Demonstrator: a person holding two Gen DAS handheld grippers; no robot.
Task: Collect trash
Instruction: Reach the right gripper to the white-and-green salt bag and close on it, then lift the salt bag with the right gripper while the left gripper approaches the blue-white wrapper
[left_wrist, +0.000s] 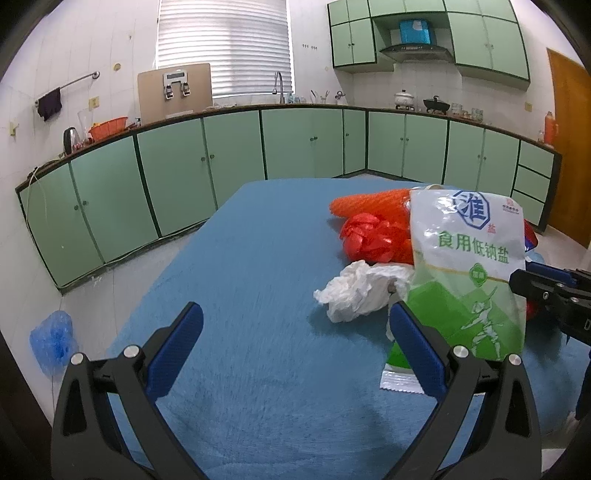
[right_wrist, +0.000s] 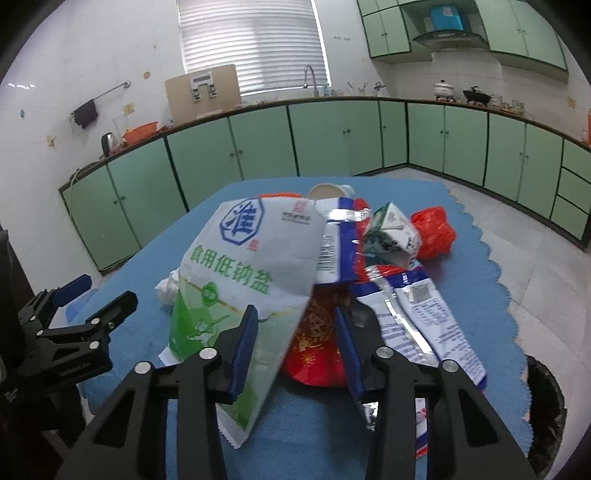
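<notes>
White-and-green, the salt bag (right_wrist: 243, 280) stands on the blue table cloth (right_wrist: 122, 280), its long side sloping up and away, its lower edge inside my half-open right gripper (right_wrist: 295, 350), not pinched, while my left gripper (left_wrist: 295, 339) gapes empty beside it.

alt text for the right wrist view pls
The right claw, partly open, straddles a white and green salt bag and red packet in a trash pile on a blue table; green kitchen cabinets stand behind.
</notes>
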